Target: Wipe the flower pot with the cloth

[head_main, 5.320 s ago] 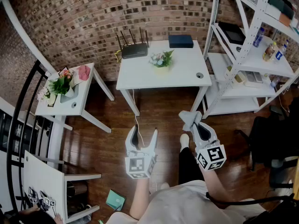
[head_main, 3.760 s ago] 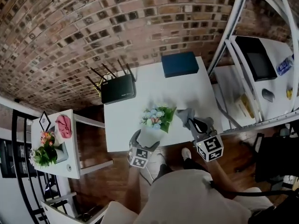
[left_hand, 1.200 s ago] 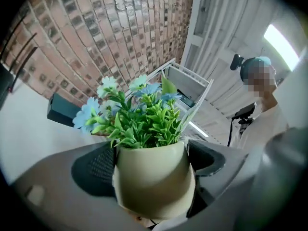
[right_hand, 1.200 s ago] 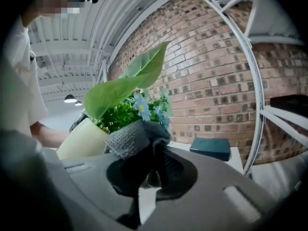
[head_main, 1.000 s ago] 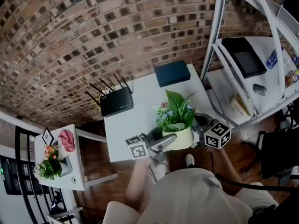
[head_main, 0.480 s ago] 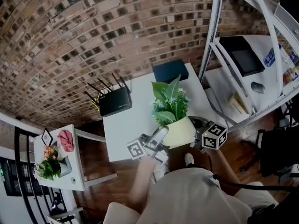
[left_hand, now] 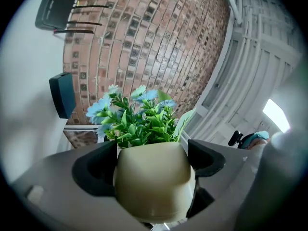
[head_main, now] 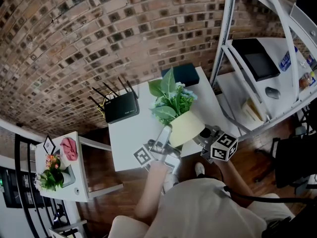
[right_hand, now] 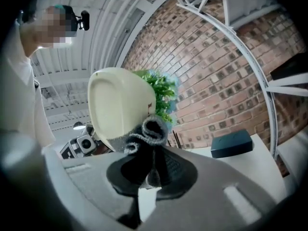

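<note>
My left gripper [head_main: 165, 139] is shut on the cream flower pot [head_main: 186, 127], which hangs tilted above the white table's [head_main: 131, 133] front edge. Its green plant with pale blue flowers [head_main: 171, 100] leans away to the far left. In the left gripper view the pot [left_hand: 154, 182] fills the gap between both fingers of the left gripper [left_hand: 153, 163]. My right gripper [head_main: 208, 135] is shut on a bunched grey cloth [right_hand: 147, 134]. The cloth lies against the lower side of the pot [right_hand: 118, 107], near its base. The right gripper [right_hand: 151, 171] points level at it.
A black router [head_main: 121, 107] with antennas and a dark blue box [head_main: 181, 73] sit at the table's back. A white metal shelf rack [head_main: 247, 48] stands at the right. A small side table [head_main: 74, 175] at the left carries another plant and a pink object.
The left gripper has lifted the pot and tipped it, so the plant now leans to the far left. The right gripper with the cloth has shifted slightly along the pot's base.
</note>
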The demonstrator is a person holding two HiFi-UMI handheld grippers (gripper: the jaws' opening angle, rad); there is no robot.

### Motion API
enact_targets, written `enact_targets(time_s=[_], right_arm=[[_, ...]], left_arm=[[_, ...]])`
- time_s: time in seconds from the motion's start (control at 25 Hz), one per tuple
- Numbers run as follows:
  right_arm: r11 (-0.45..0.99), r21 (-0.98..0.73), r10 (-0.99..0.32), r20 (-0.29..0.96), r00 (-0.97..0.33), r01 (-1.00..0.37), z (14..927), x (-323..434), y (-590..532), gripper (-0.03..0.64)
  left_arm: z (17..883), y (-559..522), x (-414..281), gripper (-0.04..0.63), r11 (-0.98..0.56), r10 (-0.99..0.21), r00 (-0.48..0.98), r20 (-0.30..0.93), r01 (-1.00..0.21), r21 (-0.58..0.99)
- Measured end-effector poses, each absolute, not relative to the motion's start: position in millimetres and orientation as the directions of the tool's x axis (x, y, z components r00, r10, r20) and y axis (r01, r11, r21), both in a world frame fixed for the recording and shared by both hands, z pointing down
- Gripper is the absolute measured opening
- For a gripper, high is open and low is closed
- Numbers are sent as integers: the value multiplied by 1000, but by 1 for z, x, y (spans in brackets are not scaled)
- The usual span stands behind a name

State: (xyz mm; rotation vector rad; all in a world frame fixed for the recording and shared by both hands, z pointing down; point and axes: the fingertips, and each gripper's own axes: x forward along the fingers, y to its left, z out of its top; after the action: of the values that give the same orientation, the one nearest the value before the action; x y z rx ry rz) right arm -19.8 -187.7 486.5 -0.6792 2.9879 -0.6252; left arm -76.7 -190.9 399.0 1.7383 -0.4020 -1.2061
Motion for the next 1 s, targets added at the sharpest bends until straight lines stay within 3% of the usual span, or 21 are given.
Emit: enact_targets(time_s=[0.32, 0.52, 0.68, 0.88, 1.0], right_arm=[[814, -450, -429, -41, -902, -367, 463, -14, -187, 5], [787, -532, -468, -182, -865, -314, 437, -3, -188, 5], [797, -506, -463, -159, -872, -331, 430, -6, -187, 3], [696, -706, -485, -324, -812, -134, 419, 1, -187, 2], [685, -720, -491, -342, -801, -112, 417, 7, -189, 2]], left_arm=[[379, -189, -70, 489, -529, -676, 468, -569, 228, 817], [367, -185, -67, 489, -496, -667, 428, -609, 355, 793], [357, -185, -71, 488, -525, -674, 398, -622, 334, 783], [342, -183, -66, 488, -567, -644, 363, -673, 363, 739], [339, -182, -59, 488, -578, -626, 385, -679, 356, 735]])
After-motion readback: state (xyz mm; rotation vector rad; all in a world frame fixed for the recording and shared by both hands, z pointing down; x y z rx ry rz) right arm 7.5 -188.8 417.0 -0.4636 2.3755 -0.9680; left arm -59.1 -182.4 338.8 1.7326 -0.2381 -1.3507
